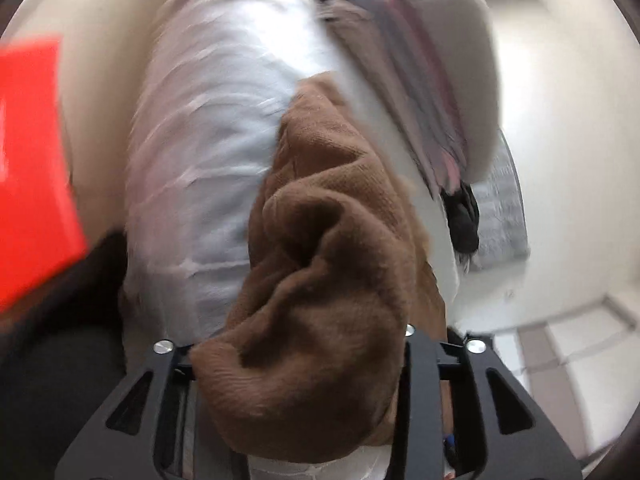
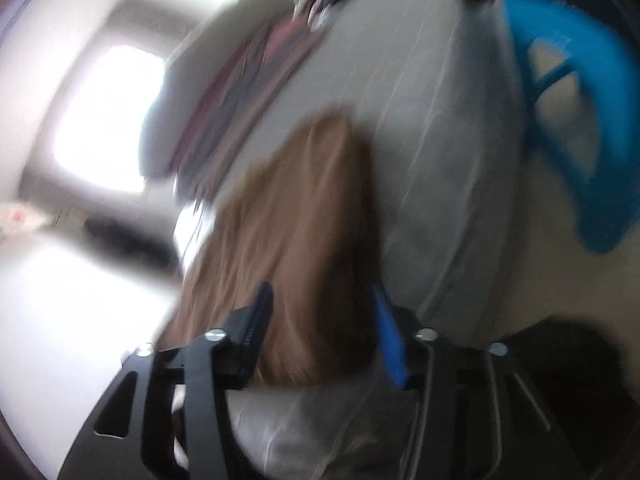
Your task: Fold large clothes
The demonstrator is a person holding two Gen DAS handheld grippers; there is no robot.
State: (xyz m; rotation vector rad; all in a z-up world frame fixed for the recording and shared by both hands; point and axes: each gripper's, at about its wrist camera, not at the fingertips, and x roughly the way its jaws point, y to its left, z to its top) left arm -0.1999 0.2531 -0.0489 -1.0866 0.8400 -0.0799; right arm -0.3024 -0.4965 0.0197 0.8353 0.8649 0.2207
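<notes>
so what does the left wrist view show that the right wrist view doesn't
Left wrist view only: a bright red flat object at the left edge, a grey textured mat on the pale floor, and the left gripper with bunched cloth piled between its fingers.

Right wrist view only: a blue plastic chair, a bright window, and the right gripper.

Both: the brown fleecy garment, the pale grey striped bed sheet, and a striped pink-grey folded cloth.

My left gripper [image 1: 304, 384] fills the lower middle of its frame, jaws clamped on a thick bunch of brown garment [image 1: 320, 280]. My right gripper [image 2: 324, 336] sits at lower centre, fingers [image 2: 258, 320] partly apart, the same cloth between them; blur hides contact.
</notes>
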